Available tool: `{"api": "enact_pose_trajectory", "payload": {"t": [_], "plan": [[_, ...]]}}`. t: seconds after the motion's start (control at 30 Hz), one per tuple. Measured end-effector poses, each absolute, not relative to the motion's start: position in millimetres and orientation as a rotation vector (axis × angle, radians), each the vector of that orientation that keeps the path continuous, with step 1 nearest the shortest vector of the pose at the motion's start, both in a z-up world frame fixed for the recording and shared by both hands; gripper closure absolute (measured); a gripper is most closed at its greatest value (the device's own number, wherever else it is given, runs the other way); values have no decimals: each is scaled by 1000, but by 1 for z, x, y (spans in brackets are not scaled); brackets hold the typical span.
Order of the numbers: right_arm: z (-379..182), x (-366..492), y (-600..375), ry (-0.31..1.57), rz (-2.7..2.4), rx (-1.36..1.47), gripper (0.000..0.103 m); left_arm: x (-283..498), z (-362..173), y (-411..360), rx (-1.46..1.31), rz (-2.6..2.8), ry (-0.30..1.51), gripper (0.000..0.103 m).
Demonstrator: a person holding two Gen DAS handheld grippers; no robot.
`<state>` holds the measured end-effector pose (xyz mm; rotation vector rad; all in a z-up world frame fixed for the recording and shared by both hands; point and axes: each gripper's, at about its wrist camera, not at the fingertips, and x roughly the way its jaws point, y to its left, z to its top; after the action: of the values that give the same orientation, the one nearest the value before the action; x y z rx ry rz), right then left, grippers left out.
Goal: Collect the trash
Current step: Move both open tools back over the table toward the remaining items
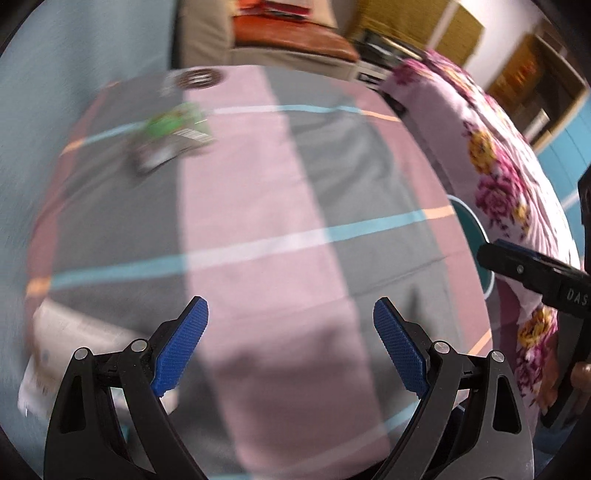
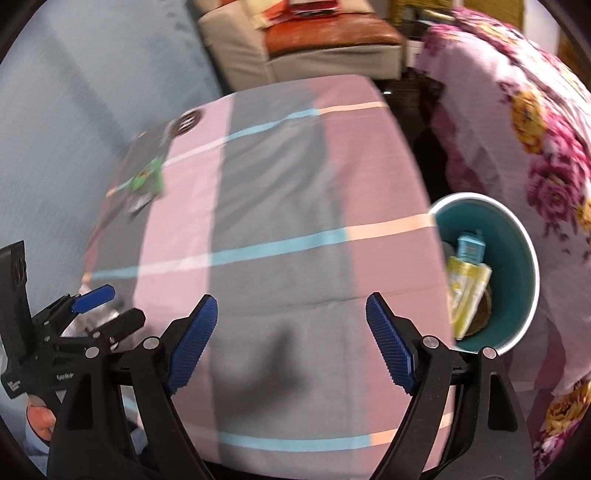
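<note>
Both grippers hang empty over the checked table.

Left gripper (image 1: pixel 291 332) and right gripper (image 2: pixel 291 325) stand spread wide, nothing between the fingers. A green wrapper (image 2: pixel 146 181) lies at ten o'clock; the teal bin (image 2: pixel 524 258), at three o'clock, holds cartons.

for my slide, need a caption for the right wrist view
Open right hand-held gripper over checked tablecloth, teal bin holding trash beside the table.

A pink-and-grey striped cloth (image 2: pixel 280 229) is covering the table, crossed by thin blue and peach lines. A floral blanket (image 2: pixel 532 140) is bulging just right of it, and a beige seat (image 2: pixel 240 48) with an orange cushion (image 2: pixel 328 35) is sitting behind, red papers (image 1: pixel 273 9) lying on top.
</note>
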<state>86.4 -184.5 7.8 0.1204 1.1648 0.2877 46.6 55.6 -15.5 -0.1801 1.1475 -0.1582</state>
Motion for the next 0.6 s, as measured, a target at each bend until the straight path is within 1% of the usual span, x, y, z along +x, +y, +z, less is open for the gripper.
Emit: {"api": "enact_pose_trajectory", "payload": {"t": [0.4, 0.6], "plan": [[3, 75, -109, 1203, 429, 61, 24, -7, -31, 157, -346, -9, 1226, 12], [-2, 76, -91, 1221, 448, 42, 24, -12, -48, 181, -460, -1, 1259, 12]]}}
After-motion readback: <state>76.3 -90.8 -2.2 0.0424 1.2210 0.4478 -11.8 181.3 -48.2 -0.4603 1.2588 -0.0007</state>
